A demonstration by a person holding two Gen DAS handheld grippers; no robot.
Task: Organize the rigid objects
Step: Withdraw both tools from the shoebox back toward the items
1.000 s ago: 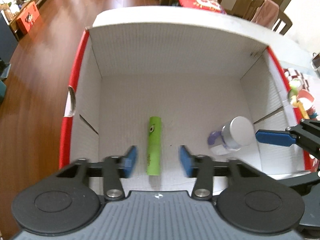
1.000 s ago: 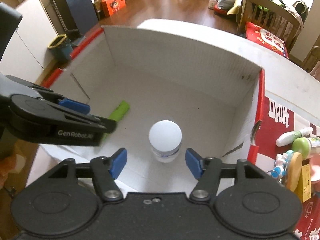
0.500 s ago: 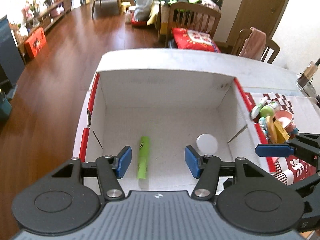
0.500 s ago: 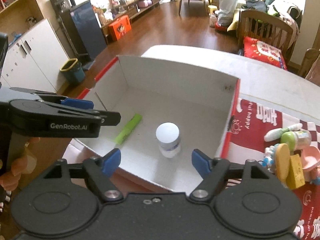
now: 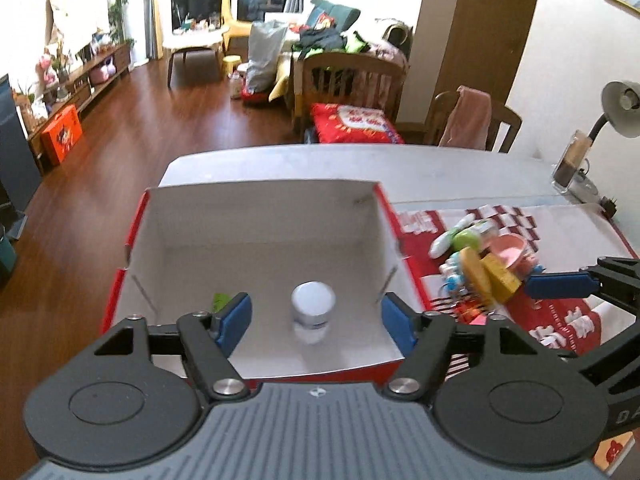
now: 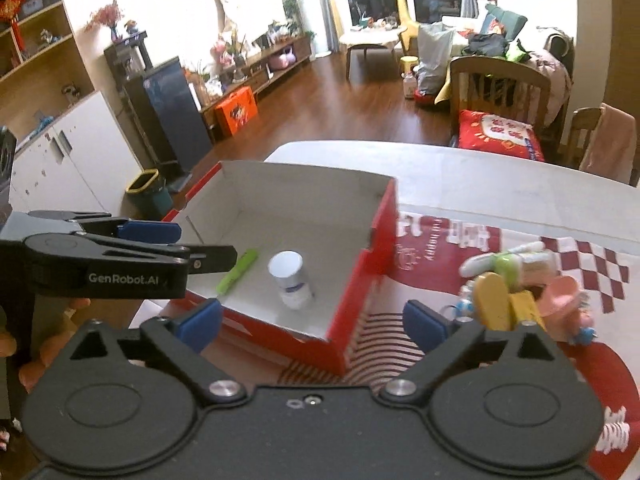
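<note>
A red cardboard box with a white inside (image 5: 264,216) (image 6: 360,280) stands on the table. In it lie a green tube (image 6: 237,266) (image 5: 221,301) and a white-capped bottle (image 5: 313,312) (image 6: 290,276), standing upright. My left gripper (image 5: 316,322) is open and empty, held above the box's near edge. My right gripper (image 6: 312,322) is open and empty, above the box's right corner. A pile of small toys and bottles (image 6: 520,288) (image 5: 480,264) lies right of the box on a red-and-white cloth.
A desk lamp (image 5: 620,108) and a glass cup (image 5: 570,168) stand at the table's far right. Wooden chairs (image 5: 348,84) stand behind the table. The left gripper shows in the right wrist view (image 6: 132,256), left of the box.
Both grippers have risen and pulled back out of the box, so the box looks smaller. Both have opened wider. The right one has shifted right toward the toy pile.
</note>
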